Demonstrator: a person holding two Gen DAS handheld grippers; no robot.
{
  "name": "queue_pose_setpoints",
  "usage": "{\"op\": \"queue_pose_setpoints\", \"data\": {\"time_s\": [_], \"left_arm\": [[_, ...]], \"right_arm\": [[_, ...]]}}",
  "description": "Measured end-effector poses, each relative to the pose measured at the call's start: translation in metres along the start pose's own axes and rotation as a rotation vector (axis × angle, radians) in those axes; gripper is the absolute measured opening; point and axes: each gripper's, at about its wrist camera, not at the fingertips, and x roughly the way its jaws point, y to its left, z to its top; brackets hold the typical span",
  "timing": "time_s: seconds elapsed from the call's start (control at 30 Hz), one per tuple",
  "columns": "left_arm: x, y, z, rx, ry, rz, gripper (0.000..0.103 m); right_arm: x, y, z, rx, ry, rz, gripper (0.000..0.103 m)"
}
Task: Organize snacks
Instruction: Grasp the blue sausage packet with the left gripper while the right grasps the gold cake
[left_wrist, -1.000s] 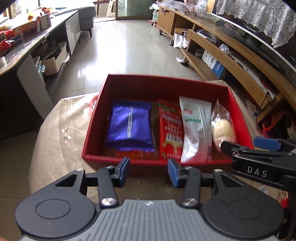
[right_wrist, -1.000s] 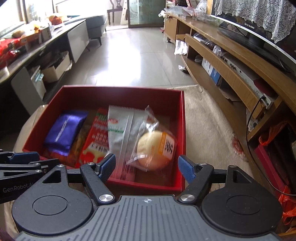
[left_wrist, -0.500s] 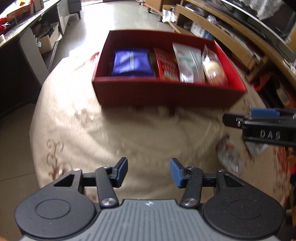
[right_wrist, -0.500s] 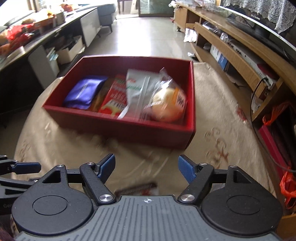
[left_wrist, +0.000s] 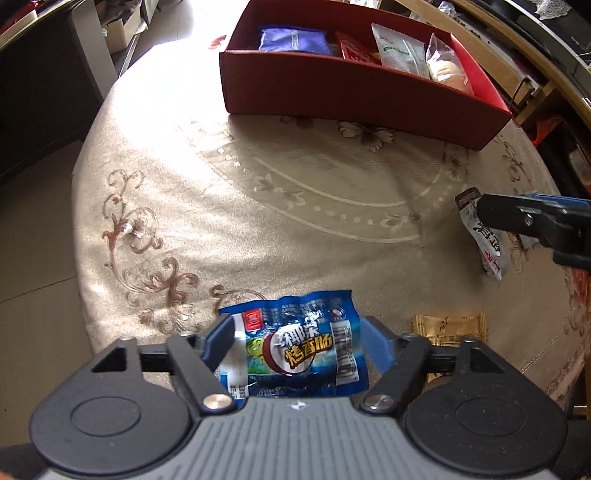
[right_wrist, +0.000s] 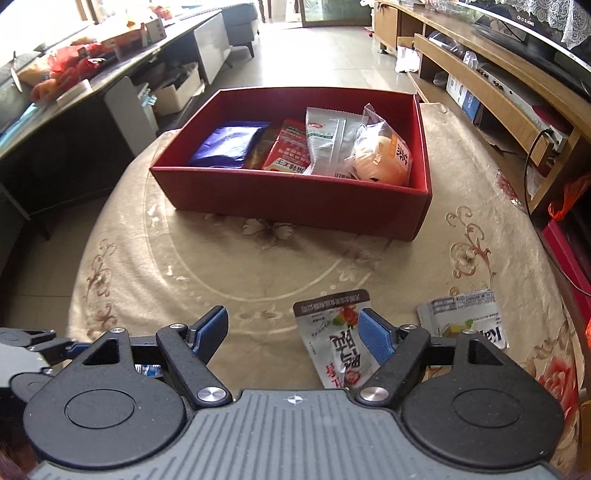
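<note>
left gripper (left_wrist: 299, 345): we see matte black linkage arms, triangular cut-outs and two round black discs on the body.
left pads (left_wrist: 375, 347): blue, ribbed, set on the inner faces of the black fingers.
left screws: we count two bright silver pivot screws near the base, smaller ones farther out.
left housing: grey, grooved lengthwise, with a small white cross mark at its front edge.
right gripper (right_wrist: 291, 330): we find the same build, black arms and discs over a ribbed grey shell.
right pads (right_wrist: 373, 338): blue and textured.
right screws: silver, at each pivot.
</note>
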Motion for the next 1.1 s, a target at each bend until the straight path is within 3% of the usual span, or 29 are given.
{"op": "queue_pose_setpoints", "data": {"time_s": [0.23,0.47,0.7,0.83,1.1], "left_arm": [[0.006,0.001,-0.002,-0.044,0.004,0.048,0.079],[0.009,0.007,-0.004,-0.136,0.003,0.049,0.083],[0.019,-0.007,-0.006,-0.104,0.004,0.096,0.086],[0.017,-0.014,-0.012,-0.056,-0.023,0.132,0.08],[0.007,-0.001,-0.012,-0.084,-0.042,0.101,0.071]], "right_arm": [[0.003,0.0,-0.005,-0.011,0.021,0.005,0.083],[0.003,0.004,-0.004,-0.021,0.023,0.029,0.083],[0.003,0.006,-0.005,-0.035,0.029,0.037,0.084],[0.004,0.007,-0.006,-0.044,0.034,0.035,0.083],[0.001,0.006,-0.008,-0.052,0.03,0.039,0.083]]}}
